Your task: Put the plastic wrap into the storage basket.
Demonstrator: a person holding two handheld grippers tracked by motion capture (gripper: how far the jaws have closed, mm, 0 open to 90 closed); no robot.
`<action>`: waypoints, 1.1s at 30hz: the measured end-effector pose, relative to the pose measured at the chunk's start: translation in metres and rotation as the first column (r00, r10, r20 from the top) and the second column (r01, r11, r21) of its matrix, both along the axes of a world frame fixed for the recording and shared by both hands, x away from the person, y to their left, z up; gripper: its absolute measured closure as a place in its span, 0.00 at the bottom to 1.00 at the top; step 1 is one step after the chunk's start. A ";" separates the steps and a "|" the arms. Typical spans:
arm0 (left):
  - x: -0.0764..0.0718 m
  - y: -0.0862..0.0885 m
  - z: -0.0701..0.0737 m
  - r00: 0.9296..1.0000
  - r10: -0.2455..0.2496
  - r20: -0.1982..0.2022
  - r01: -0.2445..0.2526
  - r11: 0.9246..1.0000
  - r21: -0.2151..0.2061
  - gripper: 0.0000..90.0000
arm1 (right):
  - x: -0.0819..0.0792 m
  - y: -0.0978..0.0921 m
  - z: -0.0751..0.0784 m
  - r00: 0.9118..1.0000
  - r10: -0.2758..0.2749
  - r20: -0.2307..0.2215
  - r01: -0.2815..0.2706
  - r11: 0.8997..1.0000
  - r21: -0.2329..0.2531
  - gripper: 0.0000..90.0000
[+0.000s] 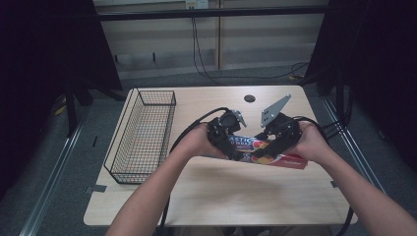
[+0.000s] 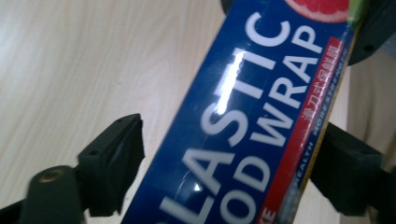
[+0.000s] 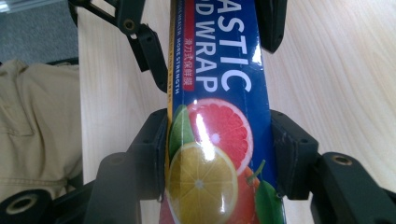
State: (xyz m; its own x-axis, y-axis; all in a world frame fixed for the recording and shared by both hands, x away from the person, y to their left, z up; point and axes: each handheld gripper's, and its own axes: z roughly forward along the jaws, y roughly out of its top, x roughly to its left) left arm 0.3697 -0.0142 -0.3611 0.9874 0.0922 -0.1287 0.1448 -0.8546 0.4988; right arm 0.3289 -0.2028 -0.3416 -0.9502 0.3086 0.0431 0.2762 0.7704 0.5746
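While forearms converge, both tongs (image 1: 246, 147) straddle wrap box (image 1: 275, 153)

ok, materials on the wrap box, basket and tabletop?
Plastic wrap box: looks like glossy printed cardboard; sharp folded edges, bright glare streaks. Basket: dark wire mesh, probably coated metal; see-through grid. Table: pale wood-grain surface, matte, likely laminate rather than solid wood; can't tell.

Dim room, glare on box (image 2: 233, 88), blurred closeups
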 end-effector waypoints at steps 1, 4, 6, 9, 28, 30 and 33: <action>0.001 0.000 -0.001 1.000 -0.010 -0.007 0.010 1.000 0.005 0.29 | 0.001 0.000 0.000 1.000 0.009 0.003 -0.009 1.000 -0.006 0.51; -0.001 -0.002 -0.003 0.998 -0.056 0.001 0.056 0.998 0.028 0.37 | 0.002 0.000 -0.002 0.999 0.043 0.015 -0.042 0.999 -0.029 0.50; -0.004 -0.004 -0.003 0.998 -0.059 0.000 0.059 0.997 0.044 0.40 | 0.003 -0.001 -0.004 0.997 0.077 0.006 -0.076 0.997 -0.033 0.50; -0.009 -0.008 -0.002 0.998 -0.066 -0.019 0.068 0.996 0.066 0.43 | 0.006 -0.004 -0.005 0.993 0.116 -0.009 -0.117 0.993 -0.027 0.49; -0.004 0.009 0.005 0.993 0.121 0.006 -0.121 0.981 0.150 0.48 | 0.018 -0.040 0.005 0.990 -0.139 0.002 0.138 0.988 0.070 0.09; -0.002 0.012 0.005 0.990 0.142 0.009 -0.142 0.978 0.154 0.48 | 0.017 -0.046 0.006 0.984 -0.178 0.030 0.176 0.982 0.066 0.08; 0.000 0.015 0.006 0.986 0.169 0.013 -0.168 0.972 0.164 0.48 | 0.016 -0.051 0.007 0.978 -0.205 0.047 0.201 0.977 0.066 0.07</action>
State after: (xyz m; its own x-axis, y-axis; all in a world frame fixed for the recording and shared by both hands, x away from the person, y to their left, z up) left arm 0.3692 0.0005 -0.3548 0.9557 0.2771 -0.0993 0.2942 -0.8879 0.3537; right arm 0.3445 -0.2533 -0.3349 -0.8695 0.4936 0.0187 0.3910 0.6647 0.6366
